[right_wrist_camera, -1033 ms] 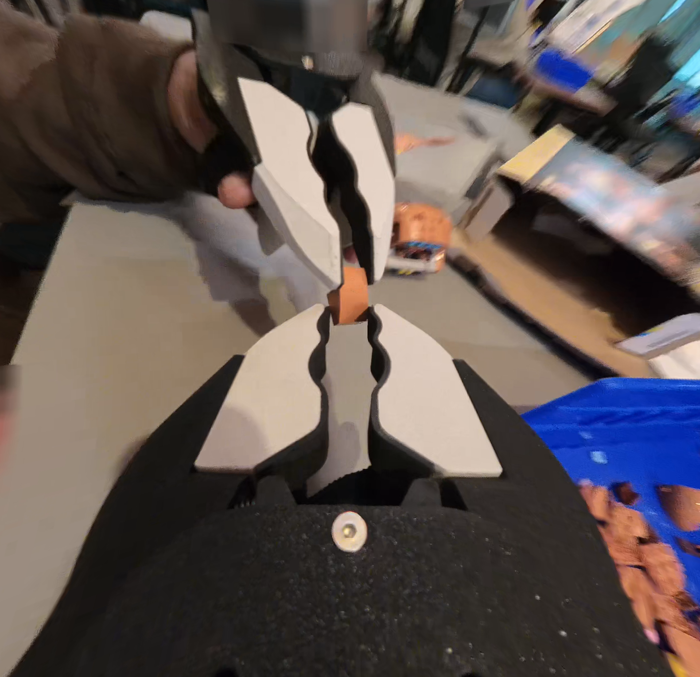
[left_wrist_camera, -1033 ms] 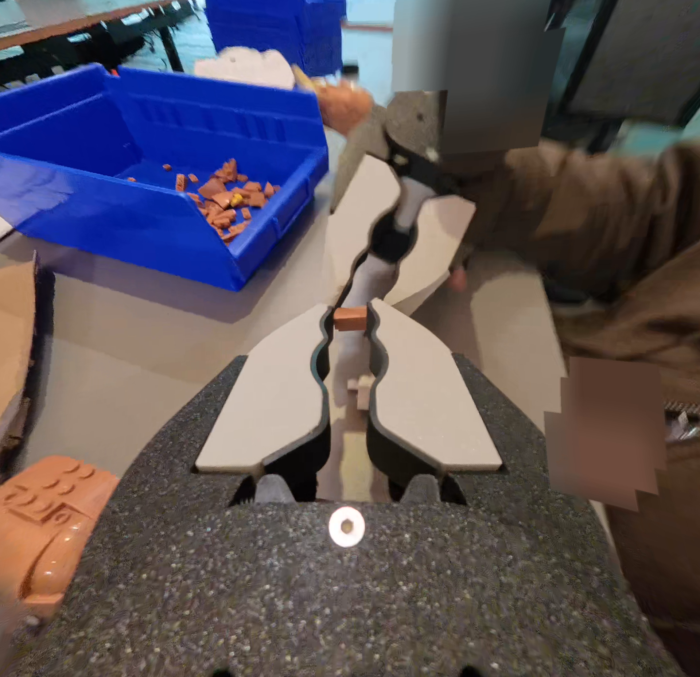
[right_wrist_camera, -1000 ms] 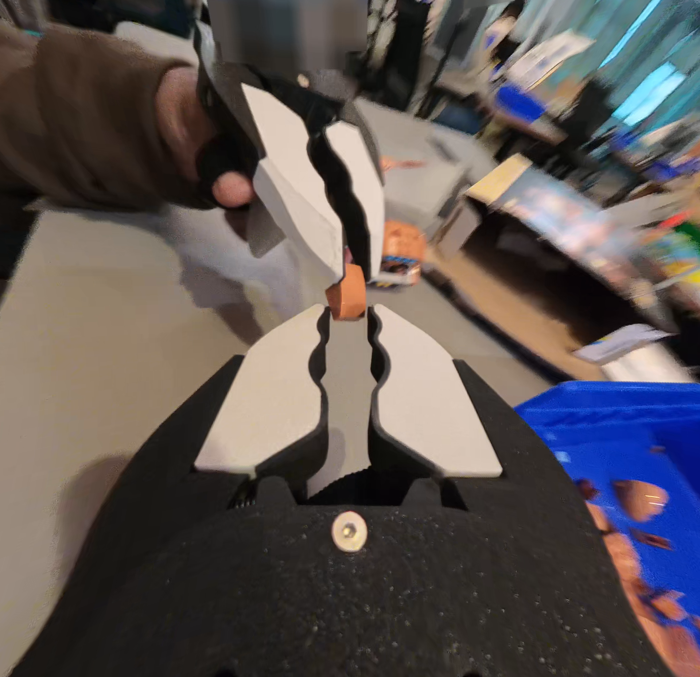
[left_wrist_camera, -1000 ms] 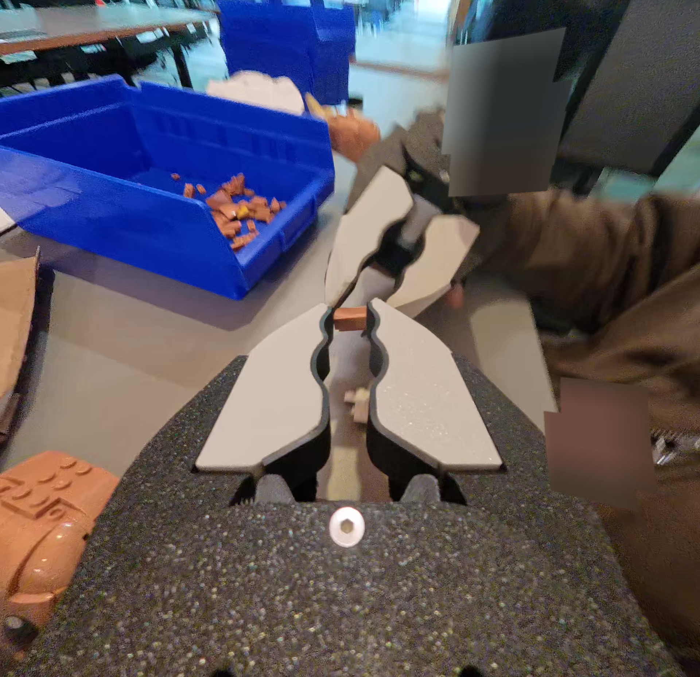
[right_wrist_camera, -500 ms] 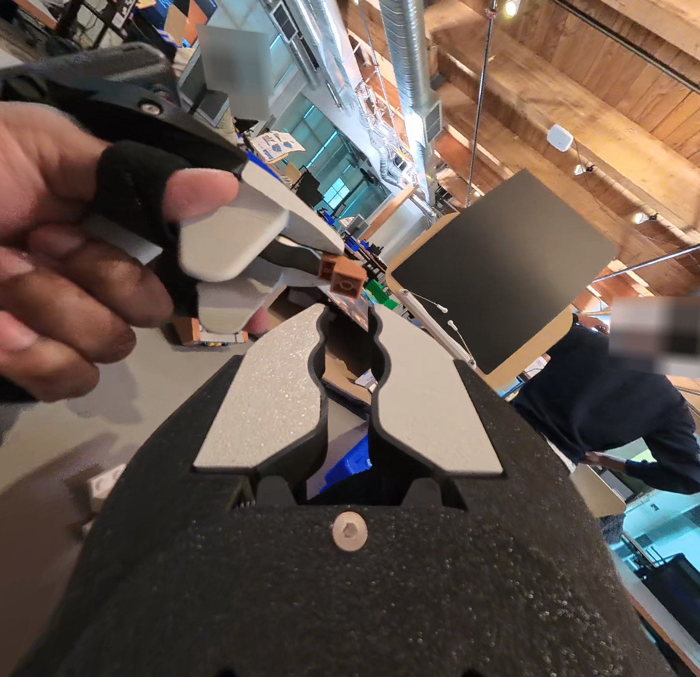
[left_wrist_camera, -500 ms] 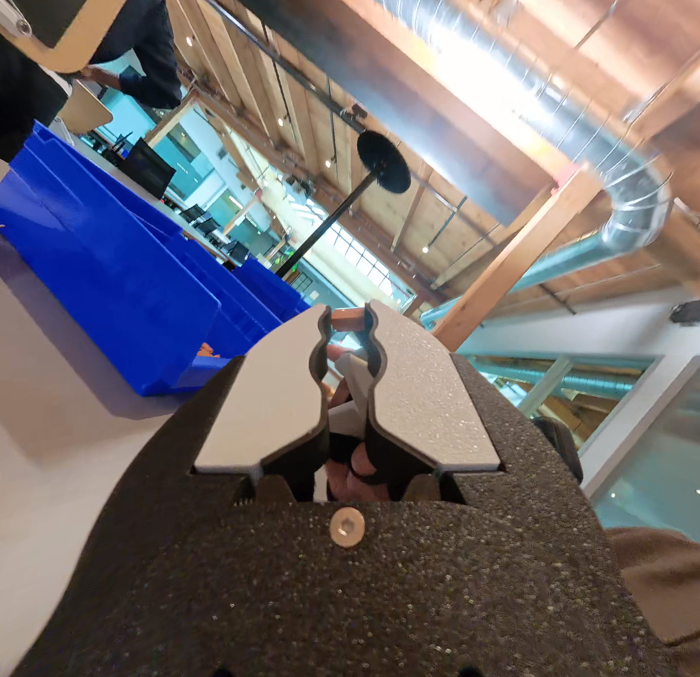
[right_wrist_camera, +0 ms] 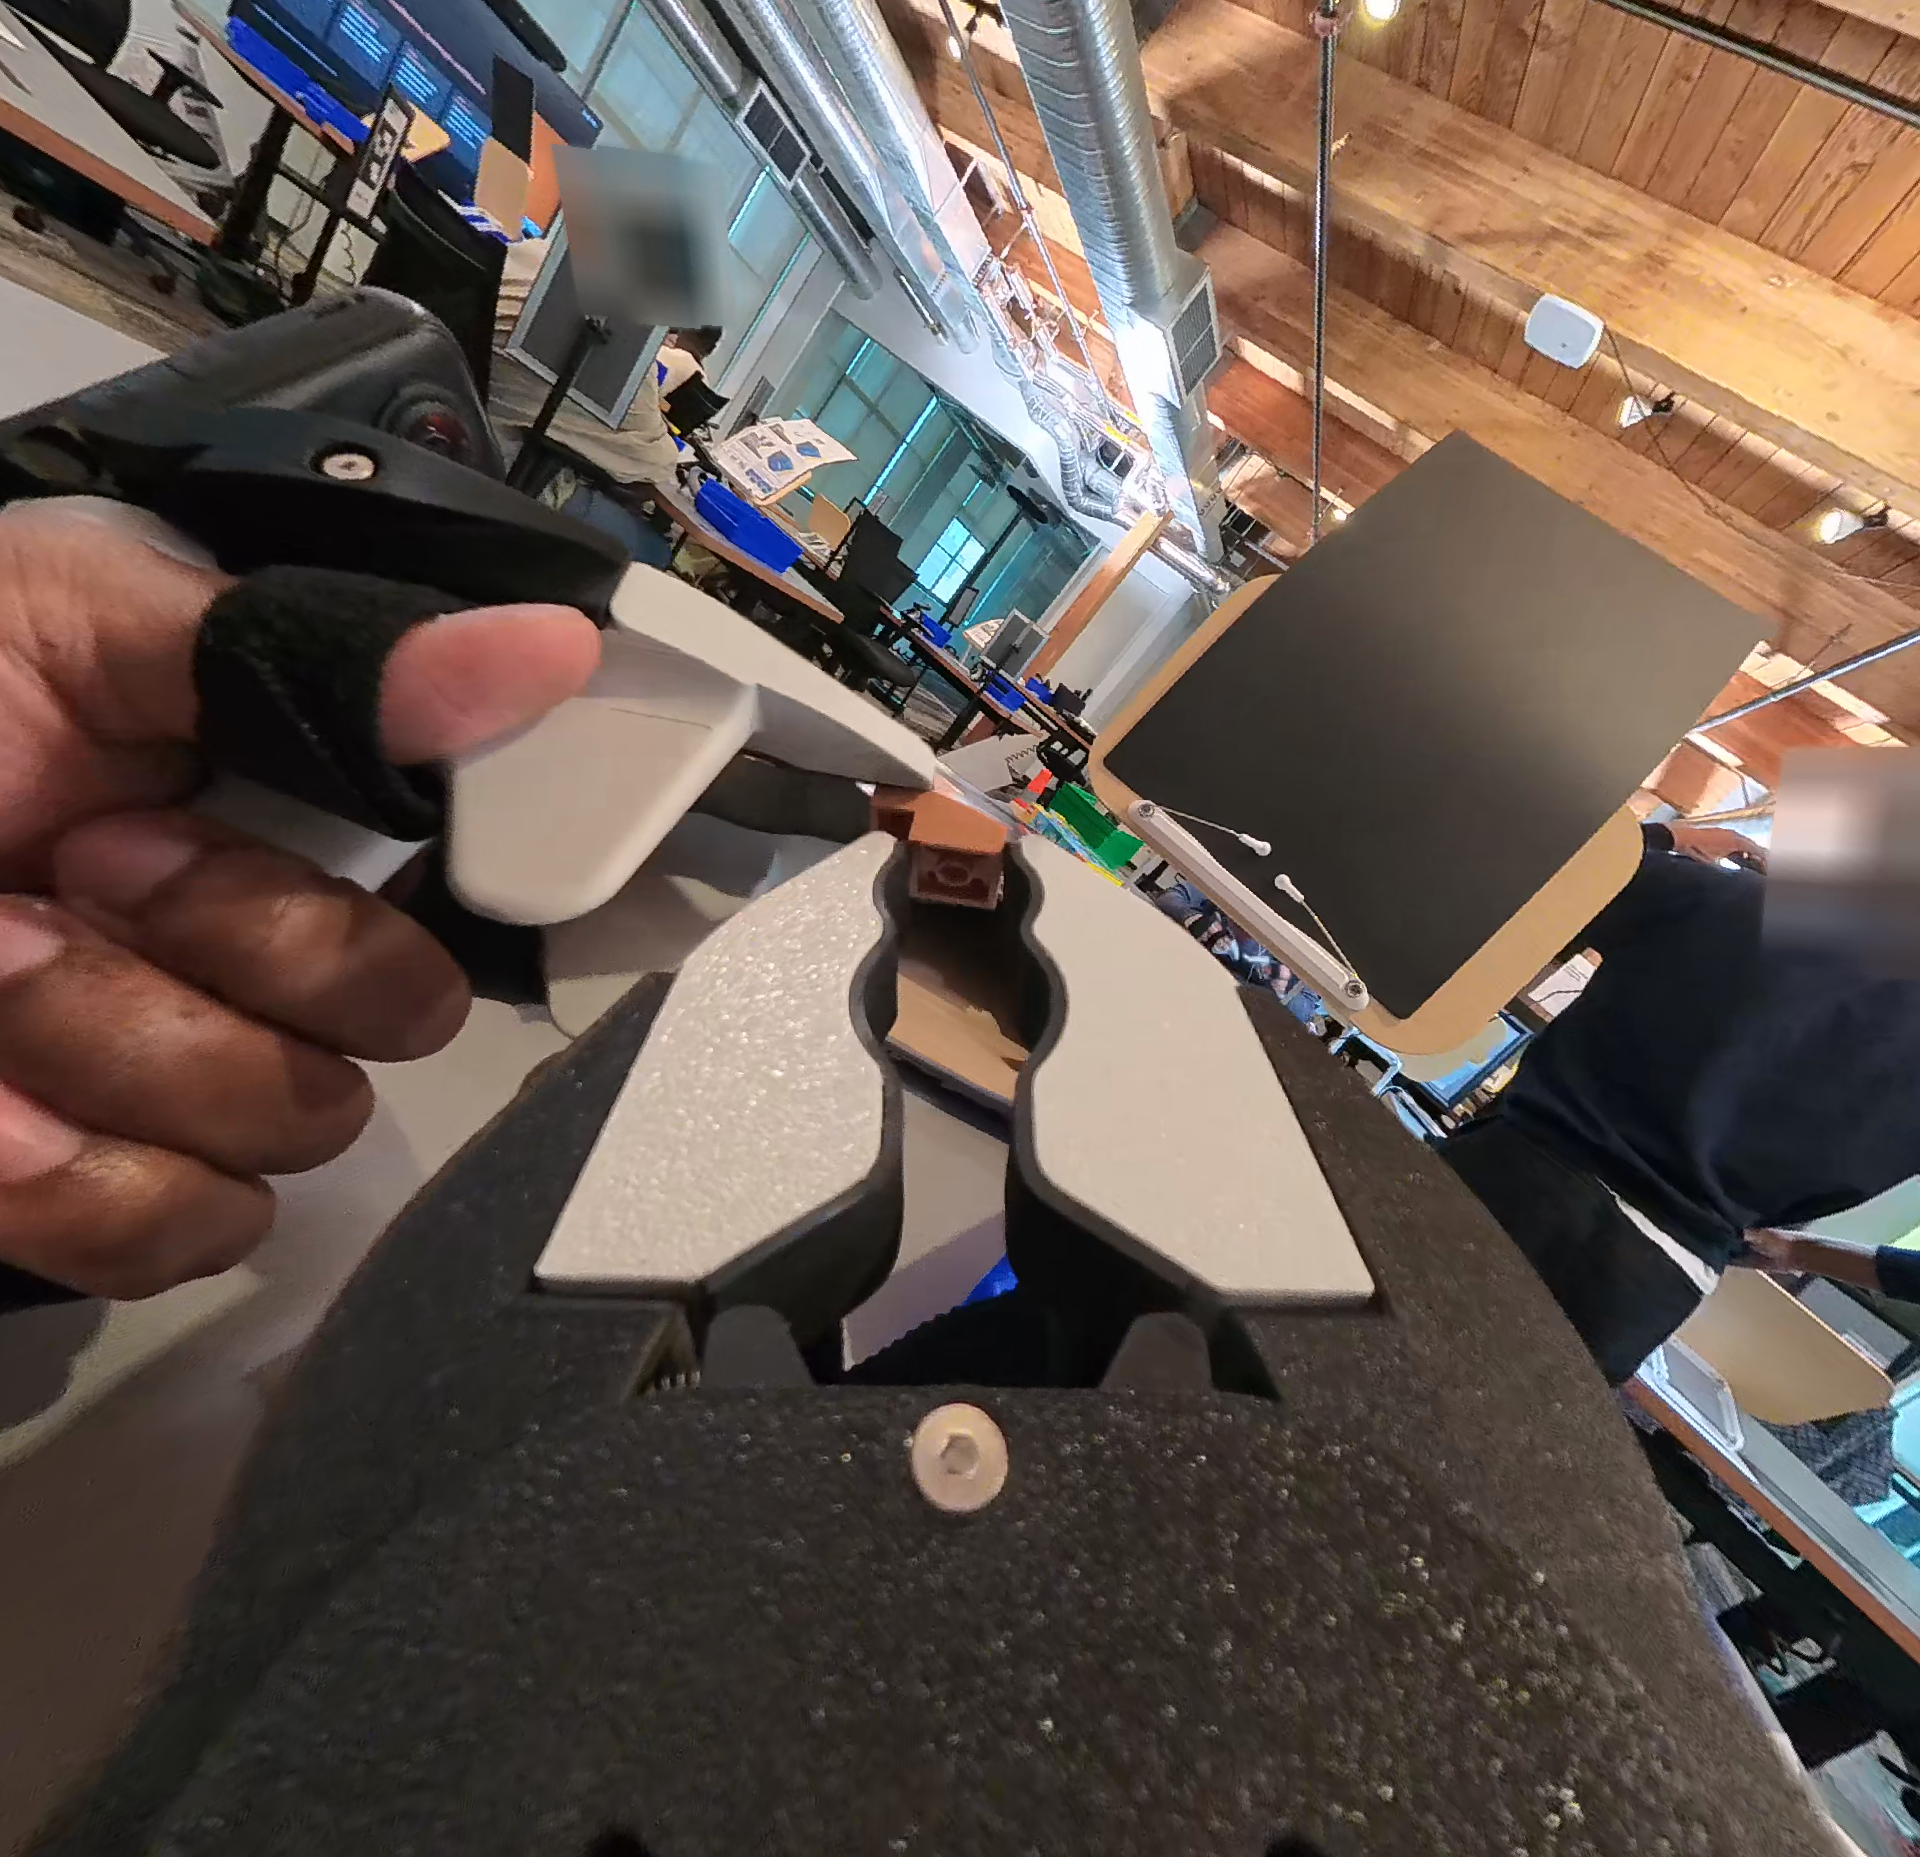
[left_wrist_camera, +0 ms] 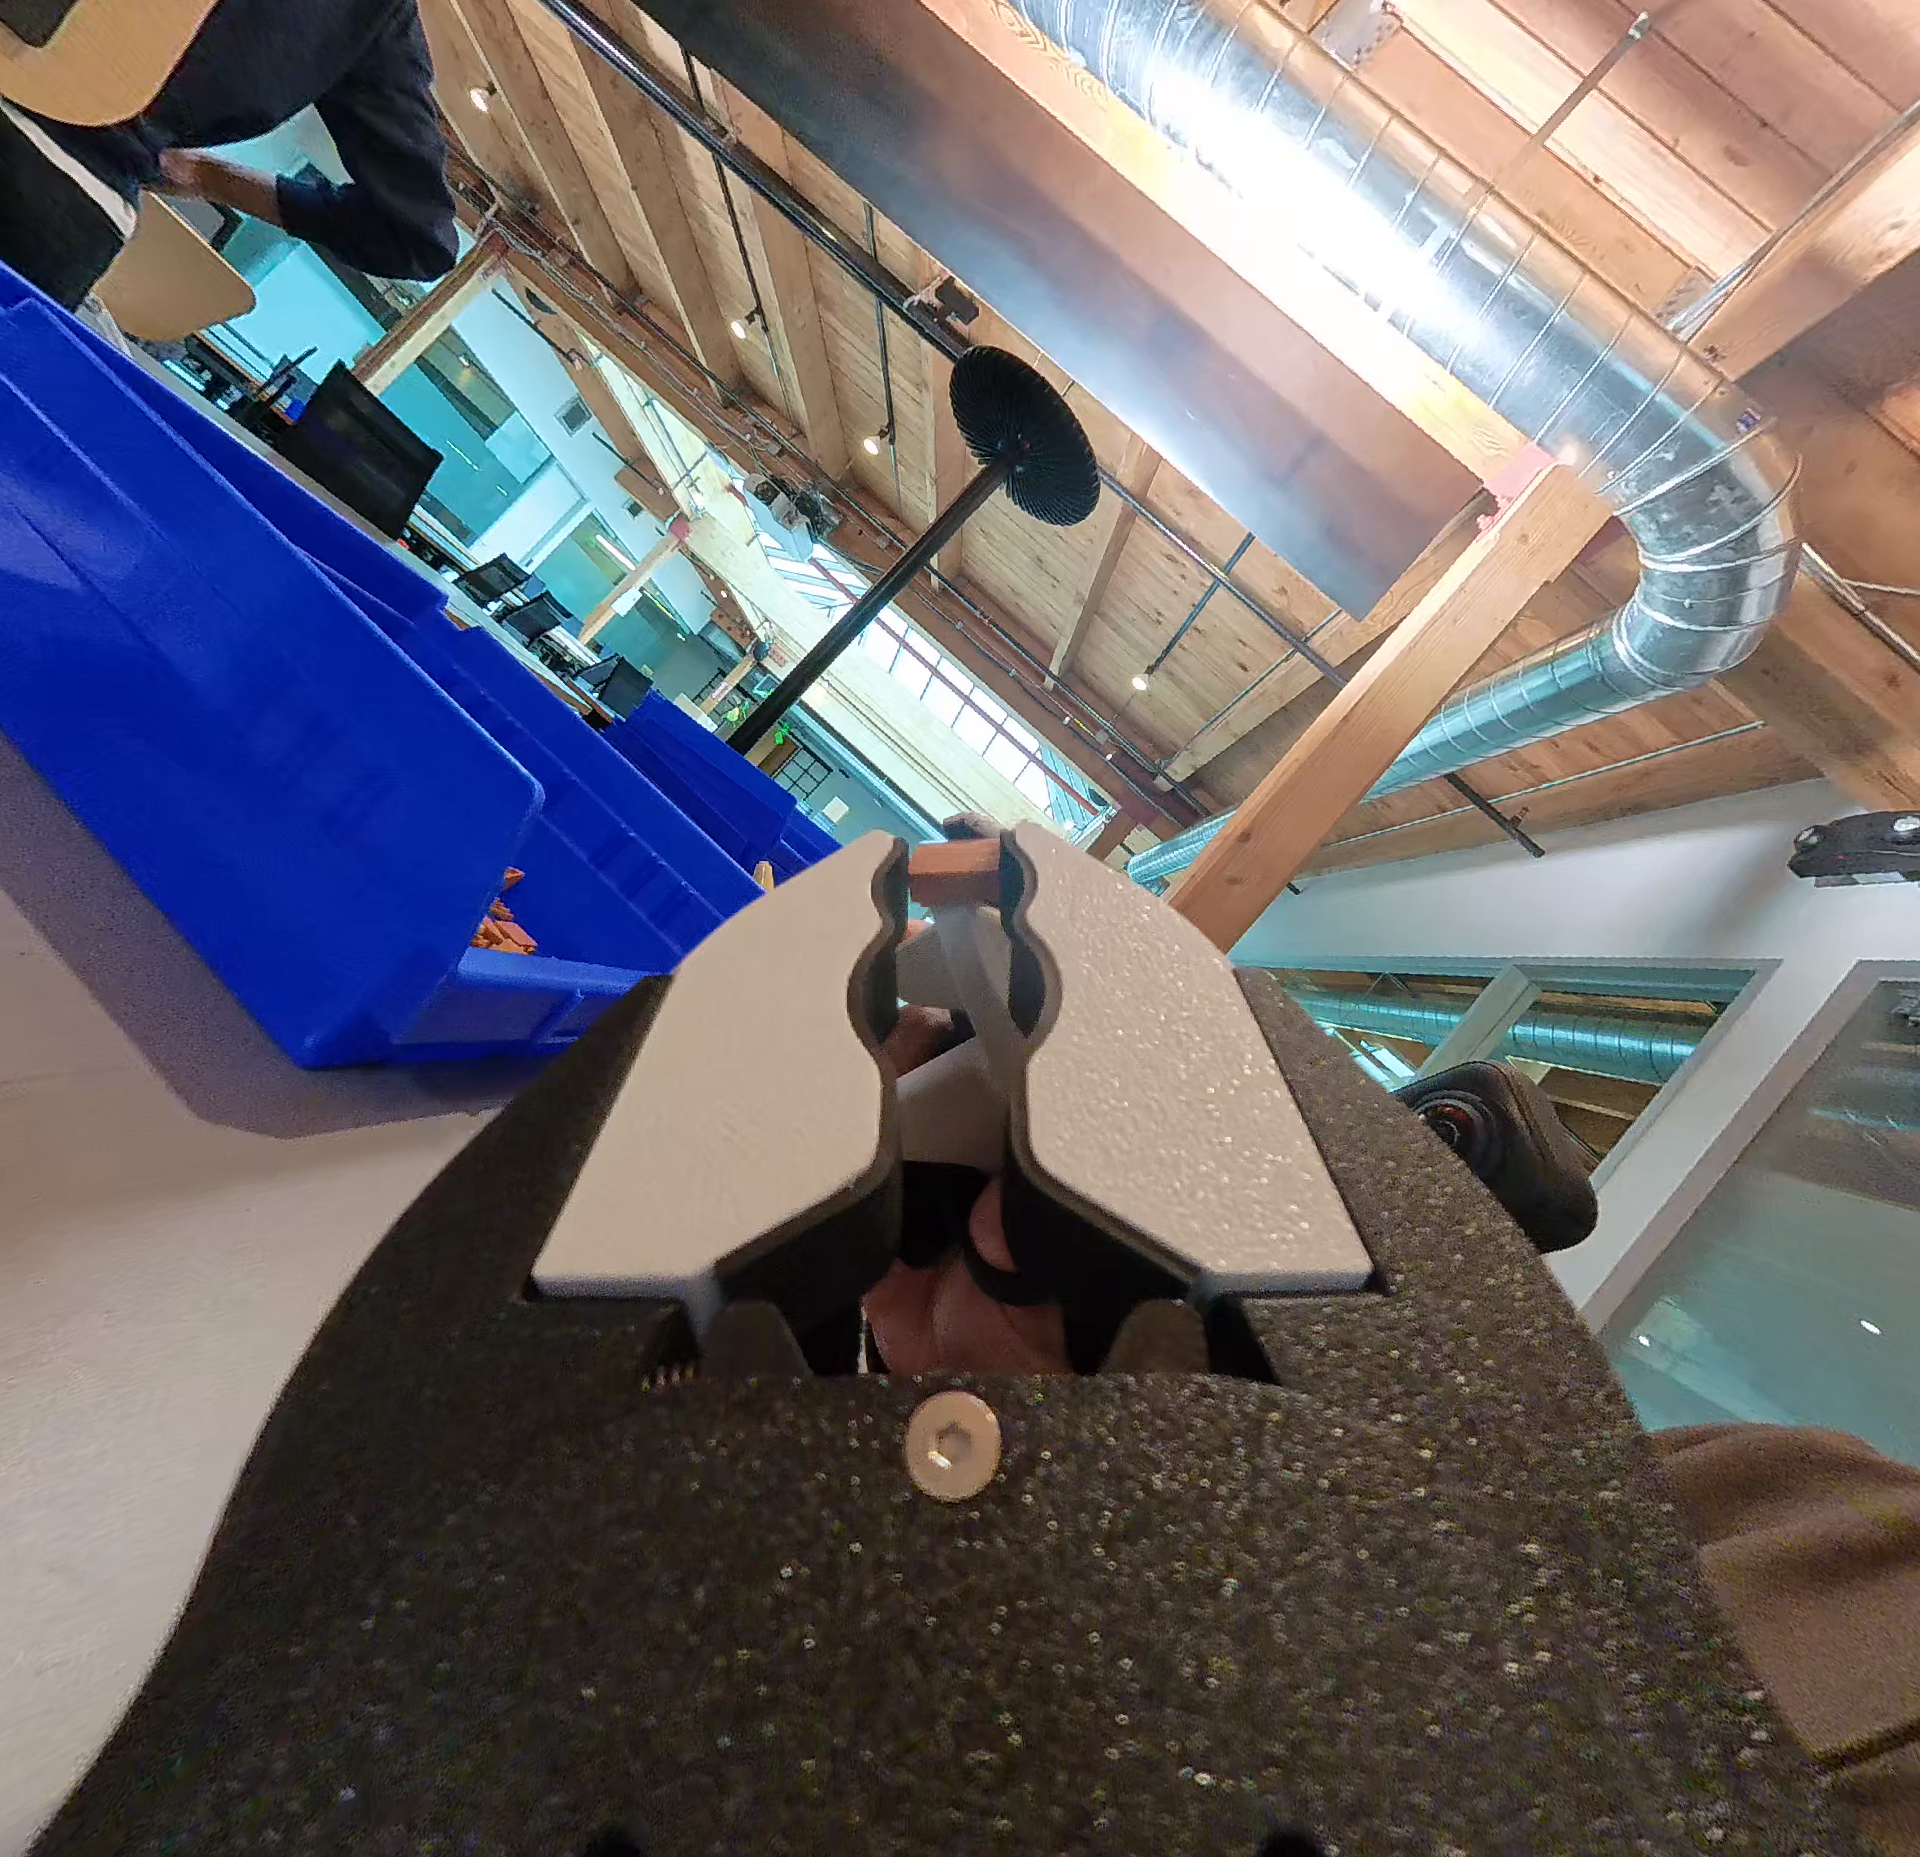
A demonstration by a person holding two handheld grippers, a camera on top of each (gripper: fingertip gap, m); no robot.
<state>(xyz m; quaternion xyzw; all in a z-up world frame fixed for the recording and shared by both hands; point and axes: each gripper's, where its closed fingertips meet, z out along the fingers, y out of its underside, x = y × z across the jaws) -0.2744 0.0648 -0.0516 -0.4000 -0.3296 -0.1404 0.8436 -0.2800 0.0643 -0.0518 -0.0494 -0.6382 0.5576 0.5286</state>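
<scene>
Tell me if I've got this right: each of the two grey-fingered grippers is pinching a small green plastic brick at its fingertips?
Not quite. The bricks are reddish-brown, not green. The right wrist view shows the right gripper pinching a small reddish-brown plastic brick, and the left gripper holding another brown brick against it.

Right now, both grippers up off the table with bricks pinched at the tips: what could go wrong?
1. The left gripper and the right gripper each hold a small brown brick only at the very fingertips; pressing the two bricks together could twist one out.
2. A dropped brick would likely miss the blue bin, which sits off to the side.
</scene>
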